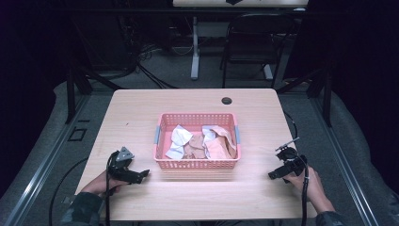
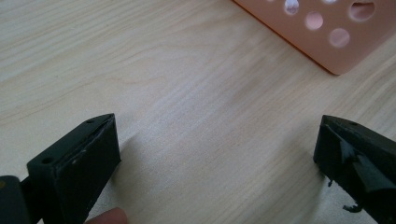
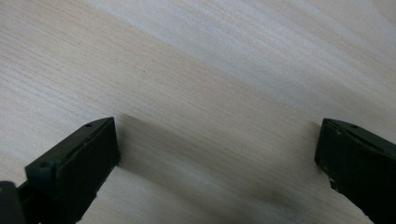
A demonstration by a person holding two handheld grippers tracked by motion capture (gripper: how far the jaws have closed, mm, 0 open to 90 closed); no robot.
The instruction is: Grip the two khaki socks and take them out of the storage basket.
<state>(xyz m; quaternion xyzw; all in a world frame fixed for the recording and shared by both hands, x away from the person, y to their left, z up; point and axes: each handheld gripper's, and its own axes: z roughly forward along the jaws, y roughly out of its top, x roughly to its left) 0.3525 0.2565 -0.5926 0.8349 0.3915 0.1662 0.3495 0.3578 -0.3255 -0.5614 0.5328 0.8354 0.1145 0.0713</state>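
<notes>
High view. A light wood table [image 1: 141,113] is sitting on grey floor in a dark room; a round cable hole [image 1: 227,100] is showing near its far edge. Behind the table a black chair [image 1: 254,42] is standing beside a white table leg [image 1: 195,47], with cables lying on the floor to the left. A pink basket [image 1: 162,123] with perforated walls is resting at the table's centre, holding crumpled white, tan and peach pieces [image 1: 202,141]; what they are made of cannot be told. The left gripper [image 1: 141,175] is lying low on the near left of the table in the person's left hand [image 1: 101,182], its grey plate up, pointing toward the basket's near left corner but apart from it. The right gripper [image 1: 274,175] is lying at the near right in the right hand [image 1: 310,186], well apart from the basket.

Left gripper view. Both black jaws are standing wide apart over bare wood grain, holding nothing. A corner of the basket [image 2: 336,42] is showing at upper right, round holes in its wall, clear of the jaws. A fingertip [image 2: 109,217] is showing at the bottom edge. The right-hand jaw's pad is looking frayed.

Right gripper view. The jaws are spread wide, nothing between them, only the table's [image 3: 210,93] pale grain below, with soft shadows falling beside each jaw.
</notes>
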